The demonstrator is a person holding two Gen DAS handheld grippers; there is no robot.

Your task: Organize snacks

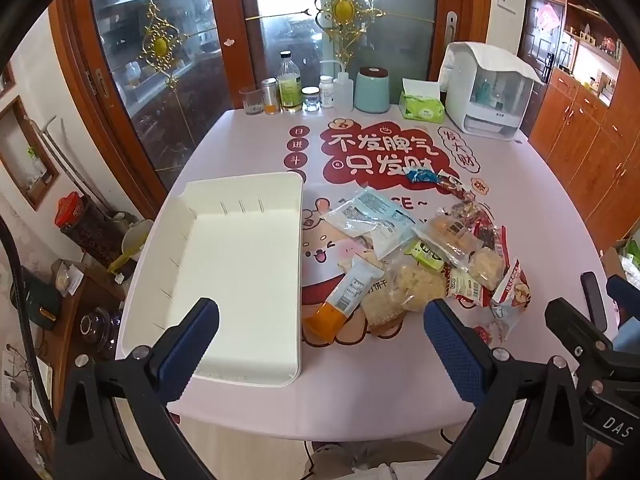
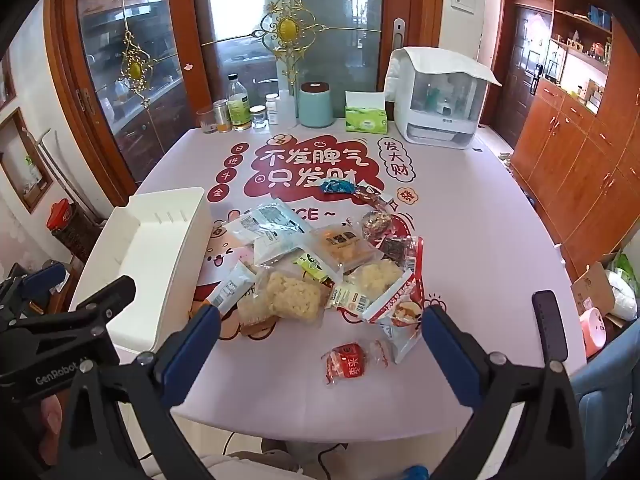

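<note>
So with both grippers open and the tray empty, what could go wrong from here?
The snack pile overlaps heavily, so gripping one packet may drag its neighbours. The small red packet lies near the table's front edge and could be knocked off. The white tray overhangs the table's left side; a push might tip it.

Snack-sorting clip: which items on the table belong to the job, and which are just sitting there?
Job:
- white tray, nothing in it
- snack packets piled beside it
- small red packet lying apart, near edge
- left gripper and right gripper, both open

Bystanders:
- bottles and jars
- teal canister
- tissue pack
- white appliance
</note>
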